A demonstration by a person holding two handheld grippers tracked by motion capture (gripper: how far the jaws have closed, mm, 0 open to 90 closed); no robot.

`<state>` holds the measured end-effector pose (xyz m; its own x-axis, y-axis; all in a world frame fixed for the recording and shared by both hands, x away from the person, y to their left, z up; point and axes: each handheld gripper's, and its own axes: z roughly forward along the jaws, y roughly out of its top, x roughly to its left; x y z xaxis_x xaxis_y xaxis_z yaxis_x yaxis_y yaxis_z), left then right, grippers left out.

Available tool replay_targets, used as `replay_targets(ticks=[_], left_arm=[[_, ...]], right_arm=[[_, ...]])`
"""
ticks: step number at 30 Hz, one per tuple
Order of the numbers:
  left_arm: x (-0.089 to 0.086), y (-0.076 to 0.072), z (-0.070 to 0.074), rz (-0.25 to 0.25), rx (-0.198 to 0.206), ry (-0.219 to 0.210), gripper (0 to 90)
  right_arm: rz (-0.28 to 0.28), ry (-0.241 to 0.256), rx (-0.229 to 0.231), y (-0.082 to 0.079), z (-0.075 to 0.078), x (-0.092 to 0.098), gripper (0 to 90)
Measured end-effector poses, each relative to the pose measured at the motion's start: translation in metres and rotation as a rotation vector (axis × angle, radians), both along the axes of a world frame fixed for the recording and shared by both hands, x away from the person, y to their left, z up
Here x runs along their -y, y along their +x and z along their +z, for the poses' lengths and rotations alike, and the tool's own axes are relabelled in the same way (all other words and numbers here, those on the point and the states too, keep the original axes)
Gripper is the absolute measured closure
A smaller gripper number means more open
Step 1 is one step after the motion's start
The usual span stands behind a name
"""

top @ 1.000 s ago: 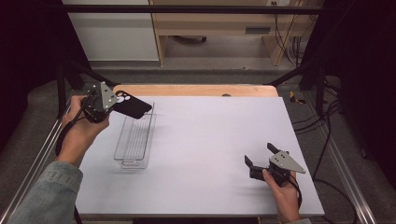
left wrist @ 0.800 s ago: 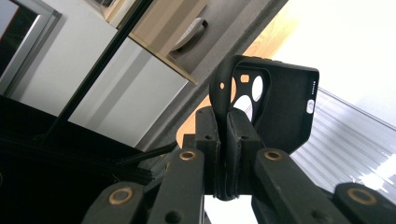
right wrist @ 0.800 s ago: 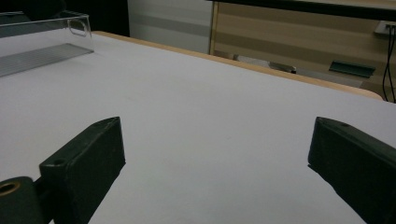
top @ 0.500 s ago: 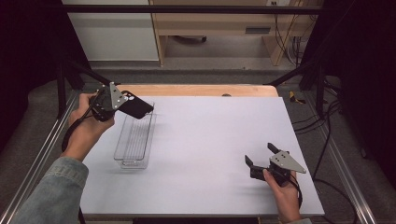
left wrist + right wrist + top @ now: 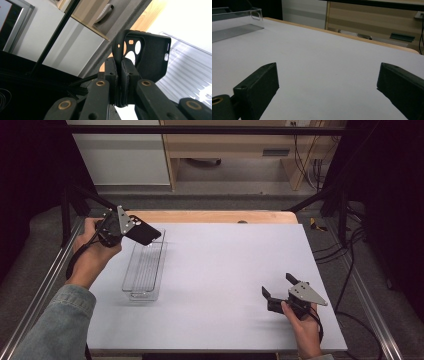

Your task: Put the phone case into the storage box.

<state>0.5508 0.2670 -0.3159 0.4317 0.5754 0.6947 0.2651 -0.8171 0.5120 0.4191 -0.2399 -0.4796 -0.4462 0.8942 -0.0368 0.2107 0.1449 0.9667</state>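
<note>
Pinching a black phone case point(image 5: 143, 231) by one edge, the left tool point(image 5: 125, 226) was held above the far end of a clear tray point(image 5: 144, 268), whose long axis ran from the near side of the worktop point(image 5: 230, 270) to the far side. The case was seen just over the tray's far rim, so a short lowering was judged enough. Camera cut-outs in the case point(image 5: 147, 56) were made out from the left gripper view. The right tool point(image 5: 278, 291), jaws apart and empty, was rested well away on the near right
</note>
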Motion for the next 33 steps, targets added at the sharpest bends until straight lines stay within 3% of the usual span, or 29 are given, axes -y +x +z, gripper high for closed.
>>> replay_targets(ticks=[8,21,33], left_arm=[[-0.001,0.004,-0.004,-0.005,-0.010,0.072,84.3],[0.008,0.019,-0.013,-0.049,-0.019,0.141,84.3],[0.017,0.030,-0.020,-0.073,-0.037,0.178,84.2]], right_arm=[[0.000,0.000,-0.001,0.000,0.000,0.000,4.2],[0.003,-0.004,-0.001,0.000,-0.001,0.000,4.2],[-0.001,-0.001,-0.004,0.001,-0.001,0.001,4.2]])
